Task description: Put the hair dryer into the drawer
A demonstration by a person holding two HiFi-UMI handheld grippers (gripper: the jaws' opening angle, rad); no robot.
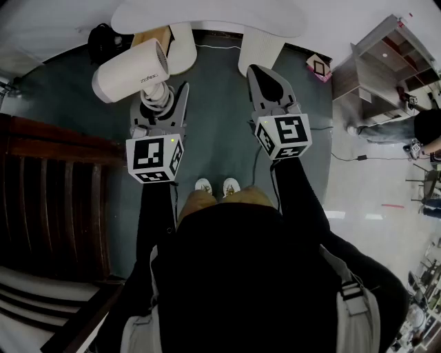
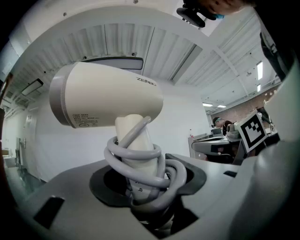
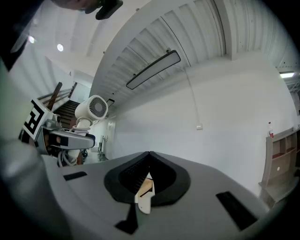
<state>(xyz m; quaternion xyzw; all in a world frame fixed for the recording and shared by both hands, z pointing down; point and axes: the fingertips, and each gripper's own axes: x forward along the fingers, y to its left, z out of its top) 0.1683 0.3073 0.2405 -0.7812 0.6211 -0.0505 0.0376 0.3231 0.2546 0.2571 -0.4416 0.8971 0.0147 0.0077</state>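
Note:
A cream hair dryer (image 1: 131, 70) stands upright in my left gripper (image 1: 162, 96), nozzle end toward the left. Its grey cord (image 2: 140, 161) is wound round the handle, and the jaws are shut on that wrapped handle. In the left gripper view the hair dryer's body (image 2: 108, 101) fills the middle above the left gripper (image 2: 140, 187). My right gripper (image 1: 265, 77) is held level beside it, shut, with nothing between its tips. The right gripper view shows the right gripper (image 3: 149, 157) with its tips together, and the hair dryer (image 3: 91, 110) at far left. I see no drawer that I can name for certain.
White furniture (image 1: 207, 17) with a light wooden part (image 1: 153, 38) stands straight ahead. A dark wooden staircase (image 1: 48, 186) runs along the left. At the right are a shelf unit (image 1: 386, 62), a person (image 1: 420, 131) and a cable (image 1: 344, 156) on the floor.

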